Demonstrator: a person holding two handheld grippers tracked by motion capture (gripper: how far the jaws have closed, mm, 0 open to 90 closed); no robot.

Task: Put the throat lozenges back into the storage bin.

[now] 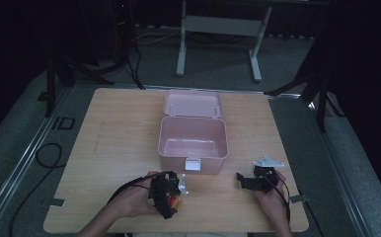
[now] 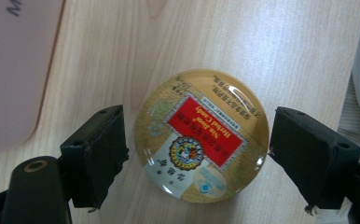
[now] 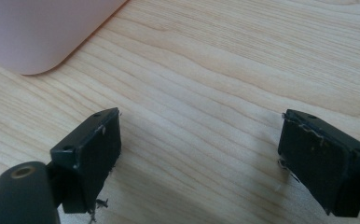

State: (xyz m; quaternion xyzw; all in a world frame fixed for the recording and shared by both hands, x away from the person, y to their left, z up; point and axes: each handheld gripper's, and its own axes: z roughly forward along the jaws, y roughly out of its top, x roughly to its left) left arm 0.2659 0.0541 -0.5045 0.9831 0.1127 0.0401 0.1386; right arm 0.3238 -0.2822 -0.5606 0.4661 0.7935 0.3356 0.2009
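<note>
A round gold candy tin (image 2: 201, 136) with a red label lies flat on the wooden table. My left gripper (image 2: 199, 156) is open around it, one jaw on each side with a small gap to the tin. In the high view that left gripper (image 1: 166, 195) sits near the table's front edge, tin (image 1: 173, 201) just visible beneath it. My right gripper (image 3: 199, 161) is open over bare wood with nothing between its jaws; from above this right gripper (image 1: 250, 182) is at the front right.
An open pink plastic box (image 1: 193, 140) stands mid-table, its lid (image 1: 193, 103) folded back and a white latch (image 1: 193, 164) on its front wall. The box's corner (image 3: 38, 32) shows at the upper left of the right gripper view. A desk frame stands beyond the table.
</note>
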